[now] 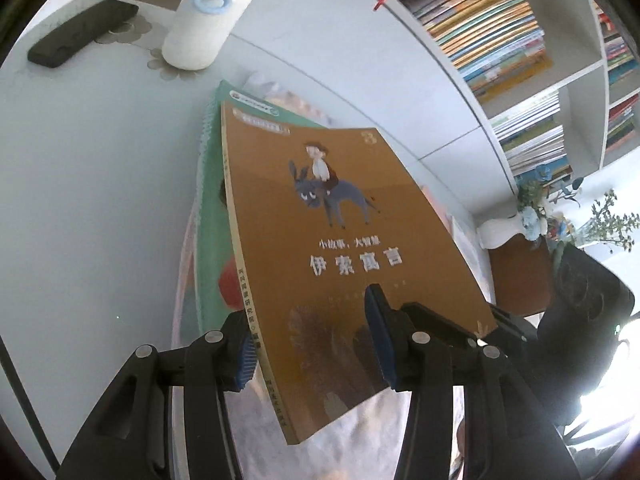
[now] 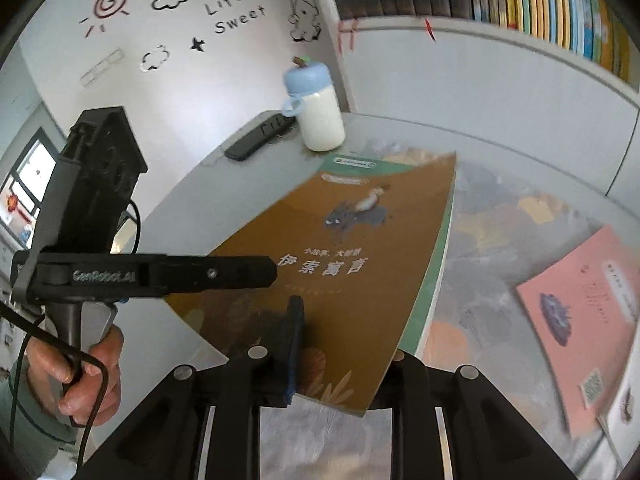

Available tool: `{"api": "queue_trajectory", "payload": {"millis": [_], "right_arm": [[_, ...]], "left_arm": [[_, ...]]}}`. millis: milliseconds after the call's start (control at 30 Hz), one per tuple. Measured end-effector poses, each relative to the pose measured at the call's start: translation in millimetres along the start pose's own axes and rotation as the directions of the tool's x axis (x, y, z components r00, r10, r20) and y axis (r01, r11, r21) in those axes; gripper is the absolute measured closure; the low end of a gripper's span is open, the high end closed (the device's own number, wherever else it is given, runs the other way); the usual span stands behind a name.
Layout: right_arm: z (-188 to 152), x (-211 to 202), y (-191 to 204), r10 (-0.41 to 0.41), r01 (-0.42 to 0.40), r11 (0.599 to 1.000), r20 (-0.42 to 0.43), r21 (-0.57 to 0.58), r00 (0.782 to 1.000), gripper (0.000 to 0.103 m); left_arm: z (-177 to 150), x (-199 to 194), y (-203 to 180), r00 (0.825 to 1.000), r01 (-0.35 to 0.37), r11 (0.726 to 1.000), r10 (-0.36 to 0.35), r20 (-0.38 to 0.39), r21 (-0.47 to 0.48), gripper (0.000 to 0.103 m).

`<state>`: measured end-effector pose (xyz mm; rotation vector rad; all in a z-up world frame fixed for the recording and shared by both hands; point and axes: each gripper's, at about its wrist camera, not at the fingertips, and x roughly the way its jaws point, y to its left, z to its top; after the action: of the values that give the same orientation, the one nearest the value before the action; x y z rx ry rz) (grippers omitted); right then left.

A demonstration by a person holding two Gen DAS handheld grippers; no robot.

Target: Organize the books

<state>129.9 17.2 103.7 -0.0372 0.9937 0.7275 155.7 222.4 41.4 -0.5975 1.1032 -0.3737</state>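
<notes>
The left gripper [image 1: 312, 340] and the right gripper [image 2: 344, 344] each pinch the near edge of the brown book [image 1: 340, 248] between 2 blue-padded fingers, holding it tilted above a green book [image 1: 210, 216] on the table [image 1: 88, 184]. A pink book [image 2: 580, 312] lies to the right. Beyond, a white bottle [image 1: 202, 20] with a blue cap stands by a black remote [image 1: 80, 32], and the shelf compartments [image 1: 496, 28] are packed with books.

bottle [image 2: 320, 114] and remote [image 2: 260, 138] behind, pink book [image 2: 580, 320] perhaps clear rightward
</notes>
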Motion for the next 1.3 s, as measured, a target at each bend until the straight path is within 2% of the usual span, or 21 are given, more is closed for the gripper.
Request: {"api": "queue_trajectory", "payload": {"millis": [133, 367, 400, 533, 567, 633, 867, 900, 1000, 1067, 1133, 1200, 1300], "right_arm": [[11, 22, -10, -0.013, 0.014, 1.0, -0.028, 0.025, 1.0, 0.082], [16, 43, -22, -0.011, 0.017, 0.996, -0.07, 0.087, 0.997, 0.079], [16, 47, -24, -0.013, 0.022, 0.994, -0.085, 0.103, 0.996, 0.074], [9, 58, -31, -0.004, 0.023, 0.991, -0.135, 0.133, 0.991, 0.068], [7, 57, -29, -0.002, 0.019, 0.992, -0.136, 0.125, 0.991, 0.065], [5, 55, -26, -0.006, 0.022, 0.995, -0.156, 0.102, 0.988, 0.054], [-4, 49, -19, -0.013, 0.029, 0.995, -0.174, 0.095, 0.985, 0.053], [-5, 49, -20, -0.006, 0.025, 0.995, -0.184, 0.099, 0.983, 0.048], [-13, 39, -32, 0.023, 0.011, 0.985, -0.2, 0.169, 0.98, 0.047], [-27, 24, -46, 0.058, -0.012, 0.971, -0.189, 0.238, 0.98, 0.047], [-44, 5, -58, 0.058, -0.008, 0.961, -0.171, 0.276, 0.984, 0.047], [-65, -20, -73, 0.029, 0.021, 0.952, -0.157, 0.306, 0.987, 0.047], [-95, -65, -92, -0.073, 0.106, 0.935, -0.109, 0.337, 0.991, 0.047]], "left_arm": [[8, 12, 17, 0.999, 0.035, 0.999, -0.035, -0.02, -0.037, 0.059], [15, 13, 31, 0.998, 0.065, 0.993, -0.065, 0.006, -0.094, 0.056], [15, 10, 33, 0.998, 0.06, 0.992, -0.059, 0.014, -0.108, 0.056], [13, -3, 41, 0.999, 0.038, 0.988, -0.033, 0.042, -0.147, 0.052], [11, -8, 42, 0.998, 0.024, 0.988, -0.016, 0.053, -0.154, 0.045], [8, -20, 48, 0.997, 0.002, 0.984, 0.012, 0.081, -0.177, 0.04], [-10, -66, 58, 0.986, -0.068, 0.974, 0.098, 0.132, -0.217, 0.039], [-14, -70, 54, 0.984, -0.092, 0.973, 0.121, 0.128, -0.211, 0.038], [-24, -75, 36, 0.978, -0.155, 0.976, 0.173, 0.115, -0.154, 0.038], [-29, -72, 19, 0.984, -0.144, 0.984, 0.154, 0.088, -0.106, 0.038], [-31, -64, -2, 0.991, -0.116, 0.993, 0.118, 0.058, -0.038, 0.038], [-32, -54, -25, 0.99, -0.135, 0.99, 0.134, 0.032, 0.032, 0.038], [-35, -31, -68, 0.988, -0.152, 0.978, 0.154, 0.0, 0.141, 0.038]]}}
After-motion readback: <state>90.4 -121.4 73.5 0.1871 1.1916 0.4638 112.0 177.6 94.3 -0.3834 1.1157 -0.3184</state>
